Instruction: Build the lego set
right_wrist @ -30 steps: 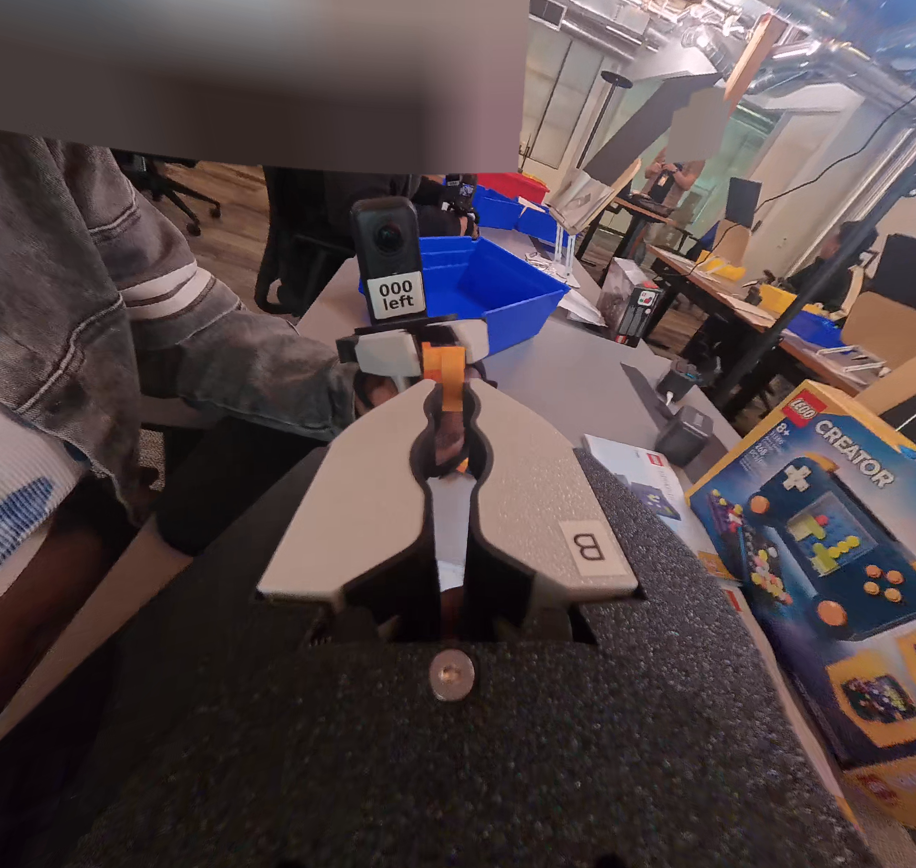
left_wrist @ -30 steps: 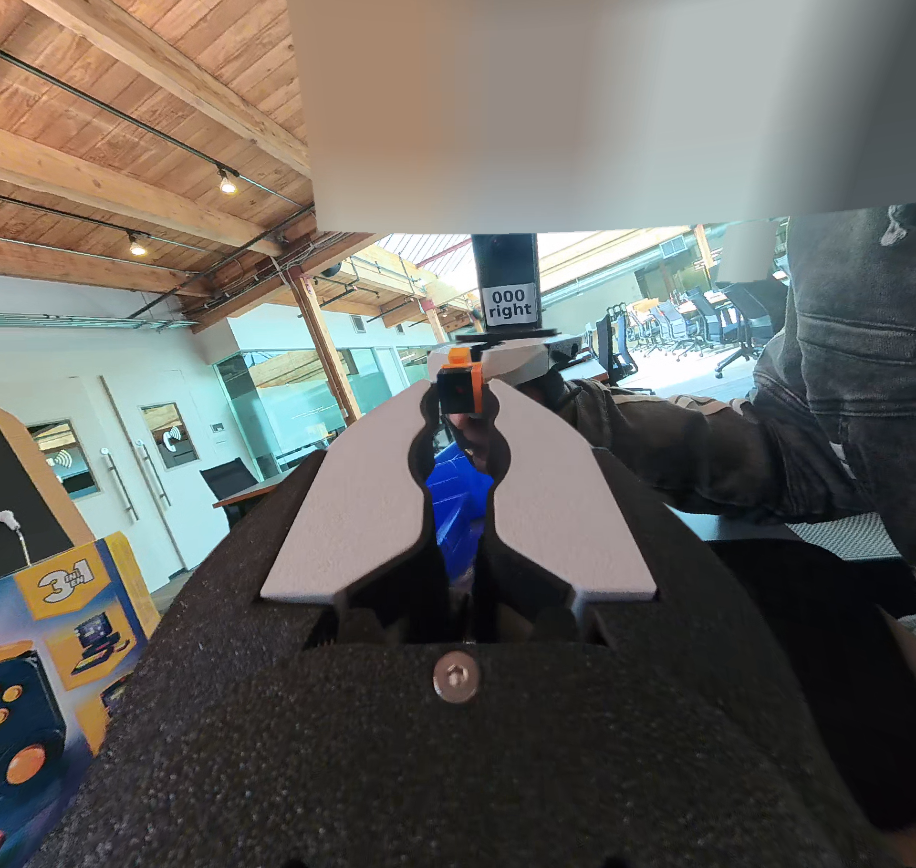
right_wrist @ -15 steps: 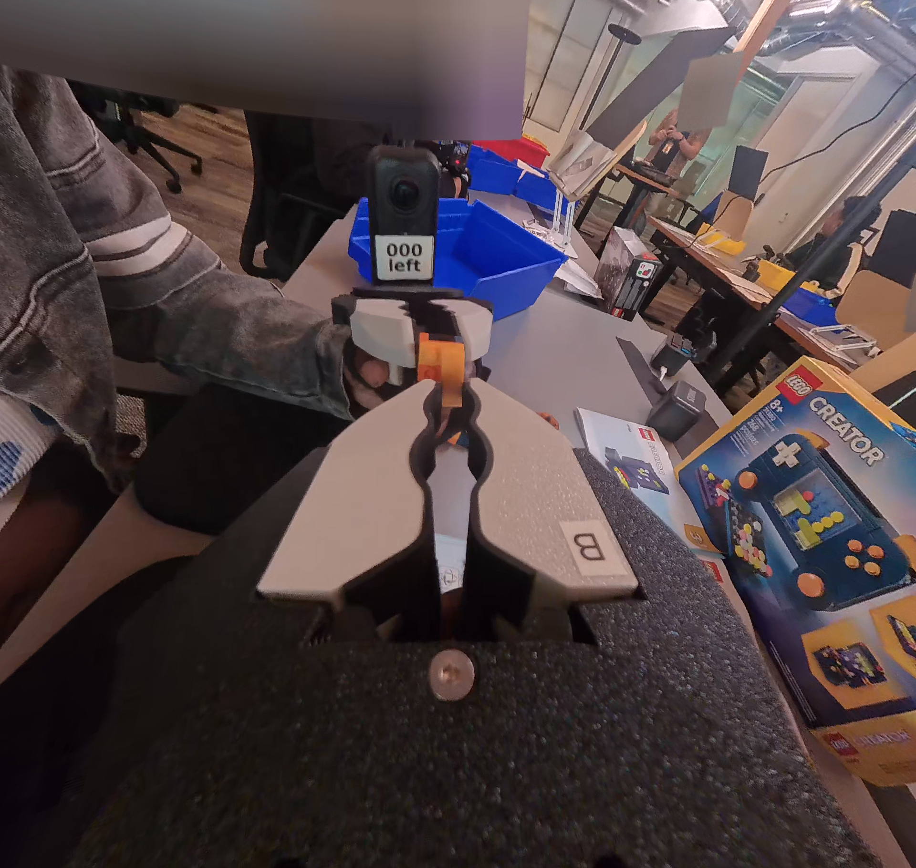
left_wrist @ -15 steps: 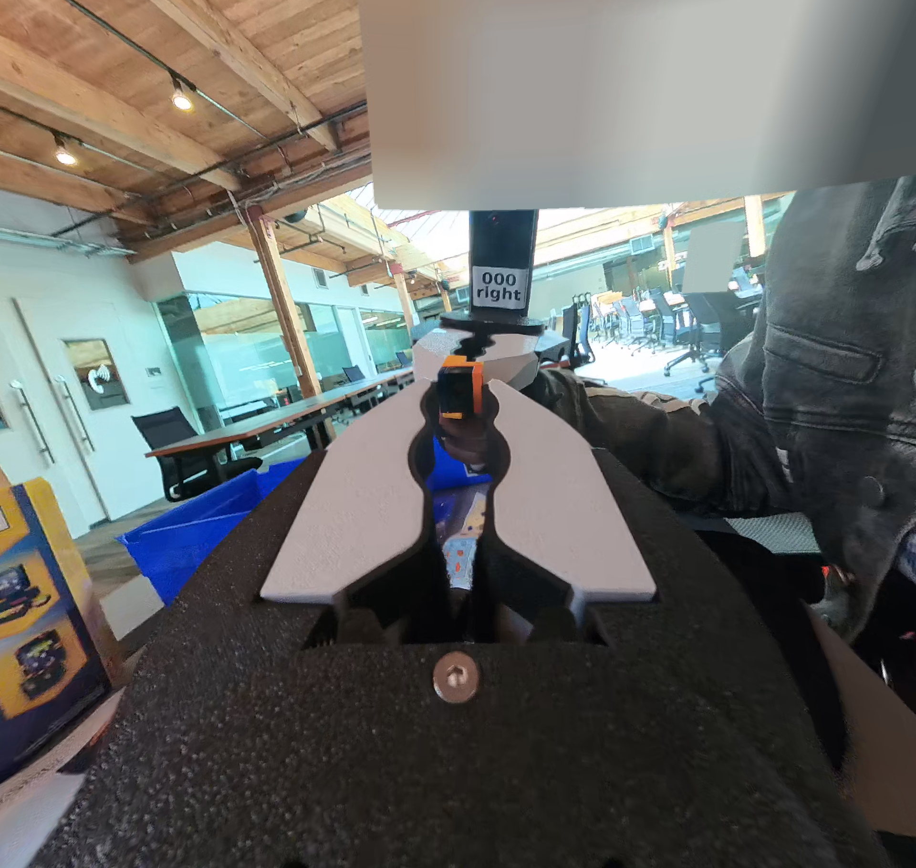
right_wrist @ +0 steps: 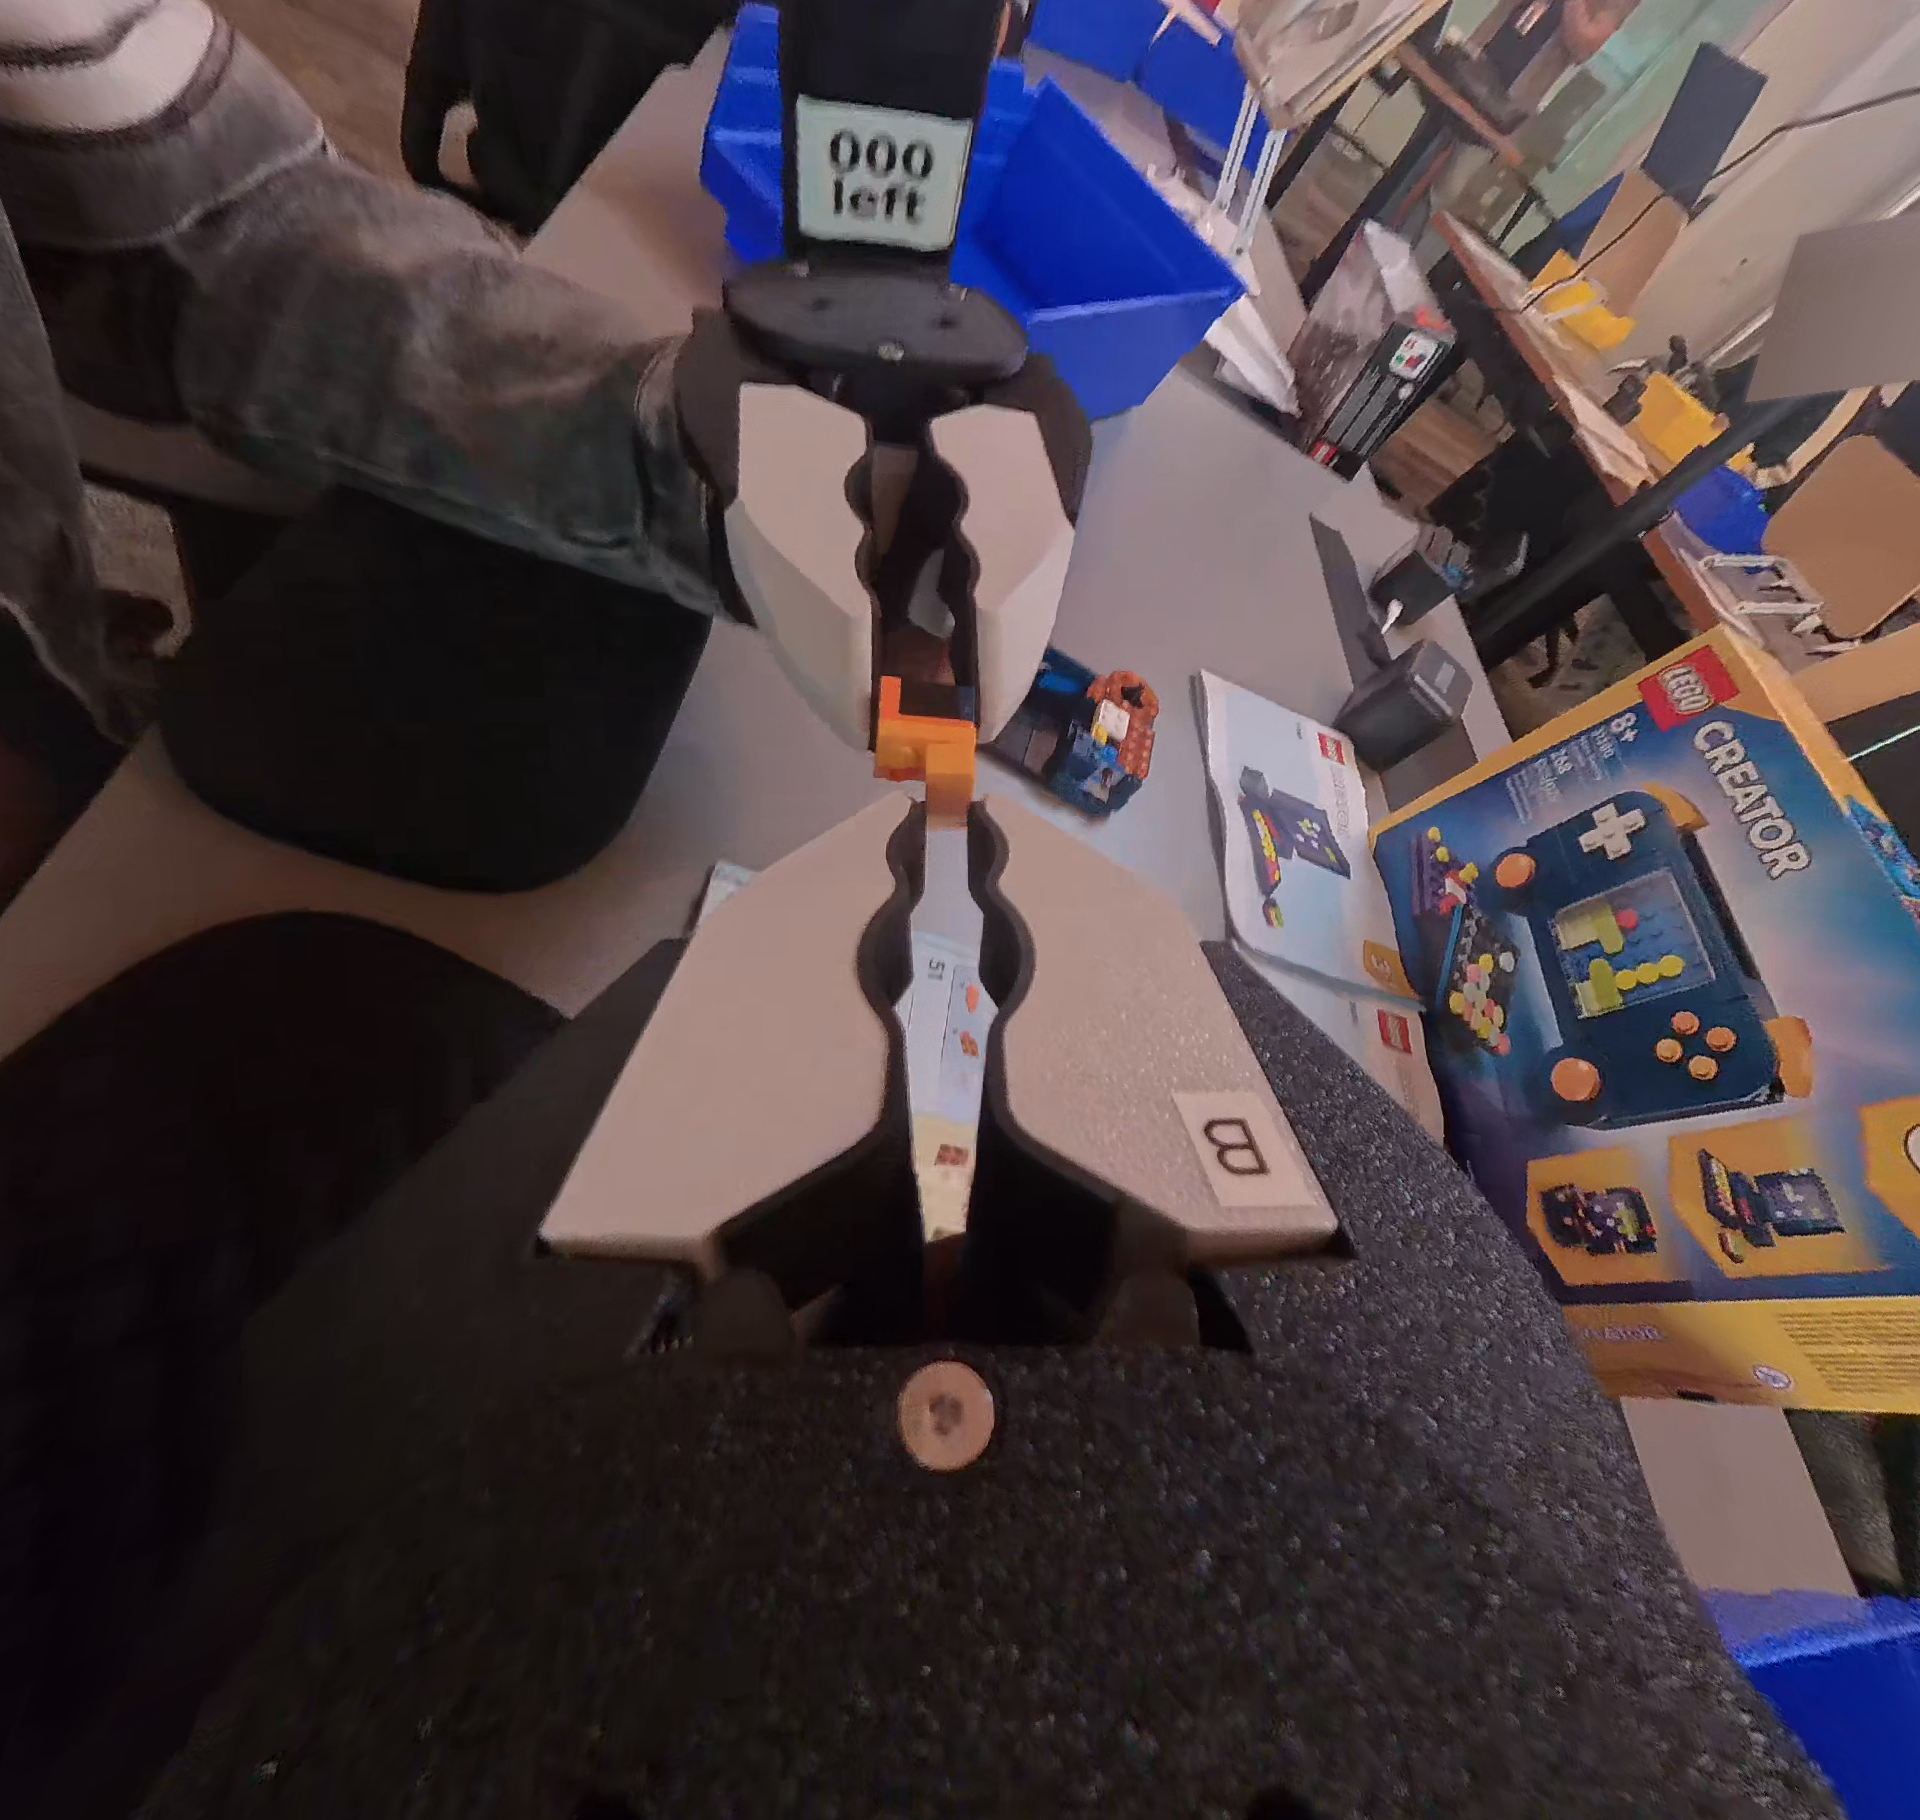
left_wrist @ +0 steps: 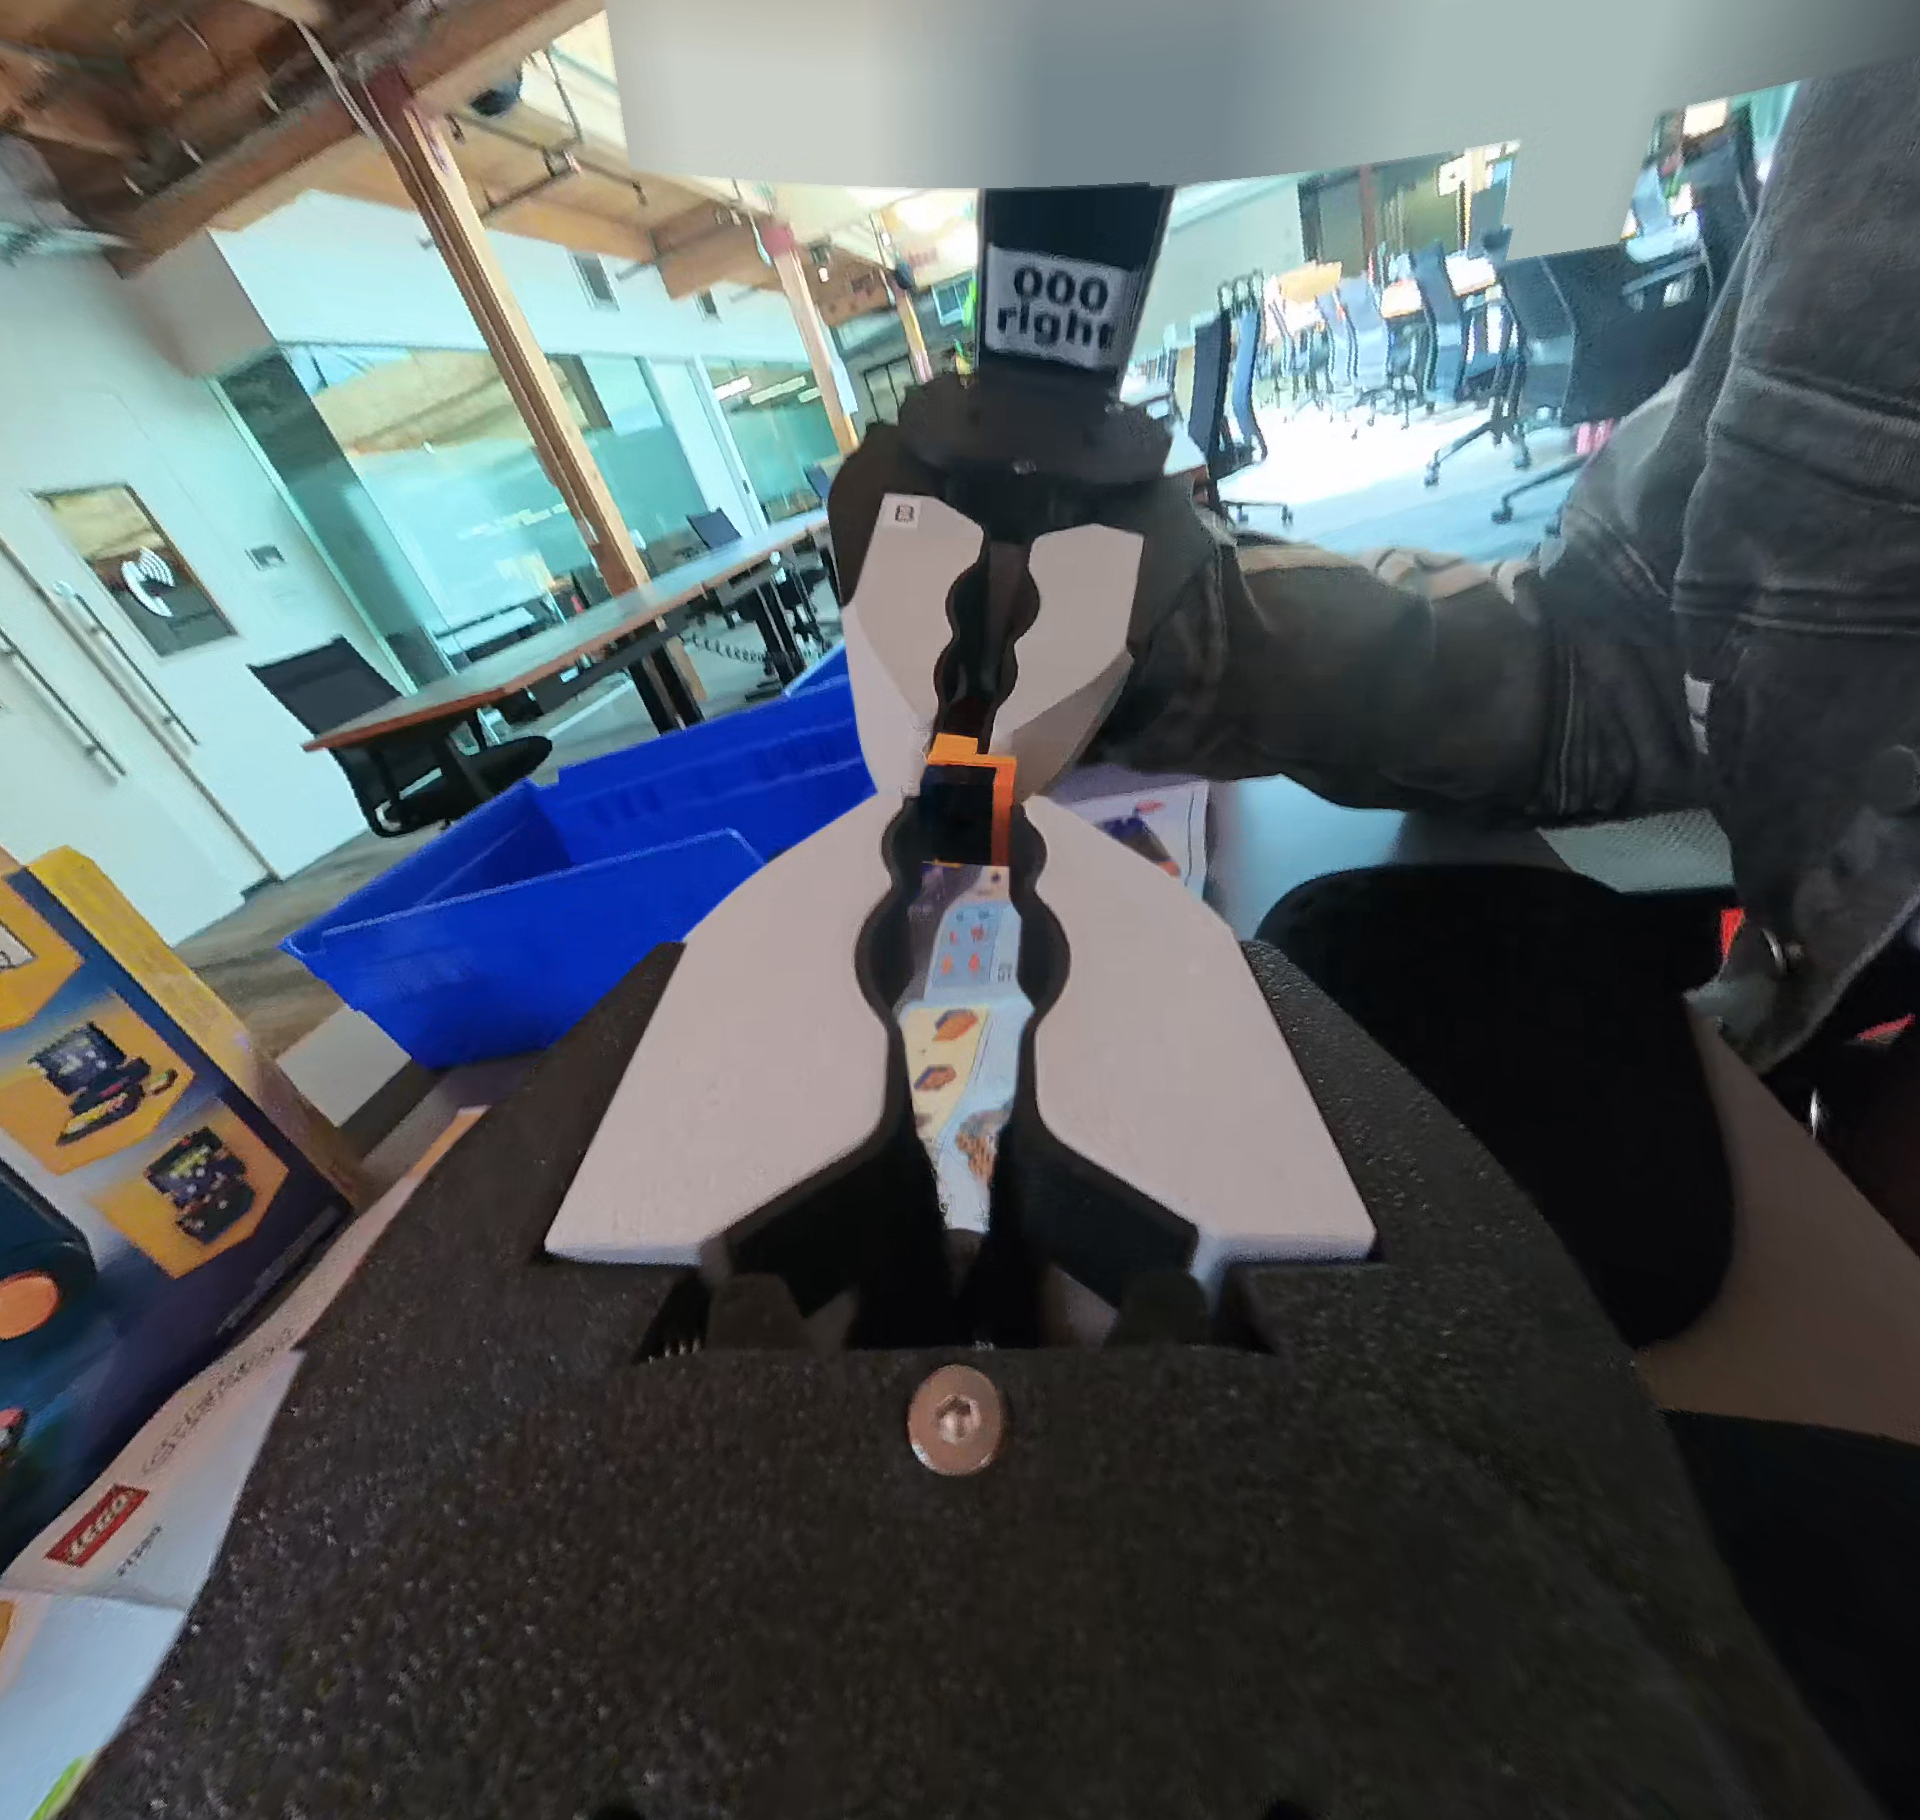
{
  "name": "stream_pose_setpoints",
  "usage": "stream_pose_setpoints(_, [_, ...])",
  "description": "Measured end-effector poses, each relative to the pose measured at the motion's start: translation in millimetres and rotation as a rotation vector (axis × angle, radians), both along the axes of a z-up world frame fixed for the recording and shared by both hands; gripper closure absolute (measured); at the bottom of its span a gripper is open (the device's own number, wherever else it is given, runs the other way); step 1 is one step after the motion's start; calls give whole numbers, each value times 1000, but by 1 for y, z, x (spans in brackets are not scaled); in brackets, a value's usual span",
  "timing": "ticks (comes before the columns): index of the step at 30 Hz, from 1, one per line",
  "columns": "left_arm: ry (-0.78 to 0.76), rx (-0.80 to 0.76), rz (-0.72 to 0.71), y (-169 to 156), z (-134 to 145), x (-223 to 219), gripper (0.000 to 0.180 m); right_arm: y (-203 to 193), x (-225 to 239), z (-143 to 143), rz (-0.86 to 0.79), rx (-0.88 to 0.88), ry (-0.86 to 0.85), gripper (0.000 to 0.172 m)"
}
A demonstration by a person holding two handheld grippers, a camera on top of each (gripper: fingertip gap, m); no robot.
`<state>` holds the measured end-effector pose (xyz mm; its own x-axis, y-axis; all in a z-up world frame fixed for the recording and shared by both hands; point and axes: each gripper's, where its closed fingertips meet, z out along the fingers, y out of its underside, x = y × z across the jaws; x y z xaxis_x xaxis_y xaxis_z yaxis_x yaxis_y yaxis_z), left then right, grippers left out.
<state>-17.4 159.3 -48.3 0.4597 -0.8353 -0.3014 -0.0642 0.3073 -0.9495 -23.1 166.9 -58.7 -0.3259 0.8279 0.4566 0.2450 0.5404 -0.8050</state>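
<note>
Facing each other tip to tip above a grey table [right_wrist: 1195, 482], the two hand-held grippers meet over a small brick assembly. The left gripper [left_wrist: 961, 820] is clenched on a black-and-orange brick block [left_wrist: 964, 812]; its white fingers [left_wrist: 769, 991] press the block from both sides at the tips, as the right wrist view also shows. The right gripper [right_wrist: 943, 809] is clenched on a narrow orange brick [right_wrist: 948, 771], pinched at the very tips of its grey fingers [right_wrist: 1081, 1001]. That orange brick touches the orange underside of the block held in the left gripper [right_wrist: 923, 705], so the two pieces meet in the air between the two tools, above the table.

Seen through the gap of the right gripper's fingers, an open instruction booklet [right_wrist: 951, 1043] lies on the table directly below. A second instruction booklet [right_wrist: 1283, 835] lies closed to the right, just beside a yellow-and-blue toy box [right_wrist: 1683, 991]. A small partly built brick model [right_wrist: 1091, 736], blue, orange and black, rests on the table between the grippers and the closed booklet. A blue plastic bin [right_wrist: 1091, 232] stands farther back on the table. A grey-sleeved arm [right_wrist: 395, 357] reaches in from the left of the right wrist view and carries the left gripper; a dark-sleeved arm [left_wrist: 1455, 669] carries the right gripper [left_wrist: 987, 731] in the left wrist view.
</note>
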Motion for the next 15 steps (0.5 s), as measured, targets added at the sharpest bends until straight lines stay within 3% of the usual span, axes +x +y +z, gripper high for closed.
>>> stream_pose_setpoints(6, [63,1,66,8,-10,-1,165,9,-2,-10,-48,10,-48,164])
stream_pose_setpoints(15, [39,6,74,10,-8,-1,165,10,-6,-12,-49,3,-28,164])
